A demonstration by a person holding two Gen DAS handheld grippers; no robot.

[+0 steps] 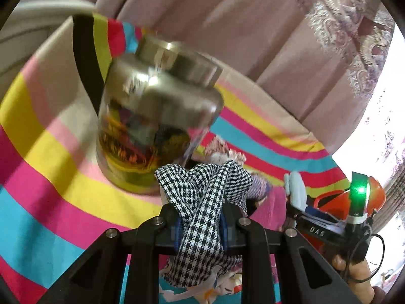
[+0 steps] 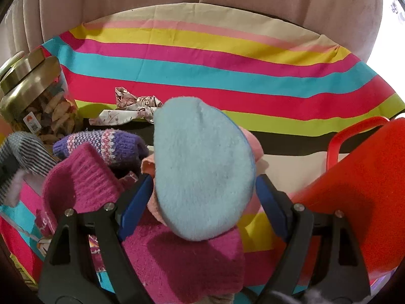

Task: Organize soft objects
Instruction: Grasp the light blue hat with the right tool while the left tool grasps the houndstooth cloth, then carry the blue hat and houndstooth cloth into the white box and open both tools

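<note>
- Left gripper [image 1: 200,225]: jaws drawn narrow and clamped on a black-and-white houndstooth cloth [image 1: 202,197]. The cloth bunches above the blue pads and hangs down between the gripper's arms.
- Right gripper [image 2: 203,202]: jaws stand wide around a light blue fuzzy pad [image 2: 202,167]. A gap shows between each blue pad and the item, so no grip is confirmed. In the left wrist view this gripper sits at the right edge, a person's hand [image 1: 354,273] on its handle and a green light lit on top.
- Surface: a striped cloth [image 2: 215,58] in pink, yellow, turquoise, red and black covers the surface. Pink curtains [image 1: 227,25] hang behind it.
- Soft items, right wrist view: a magenta knit piece [image 2: 83,177] lies under and left of the right gripper; a purple striped knit piece [image 2: 111,144] lies just beyond it; a peach-pink item [image 2: 253,144] shows beneath the blue pad; a patterned white fabric strip [image 2: 131,109] lies farther back, apart from the pile.
- Jar [image 1: 154,116]: clear body, metal lid, contents mixed and indistinct. It stands on the striped cloth beyond the held houndstooth cloth; blurred in the left wrist view.
- Orange plastic container [image 2: 359,177]: at the right gripper's right side, handle visible; contents cannot be determined.
</note>
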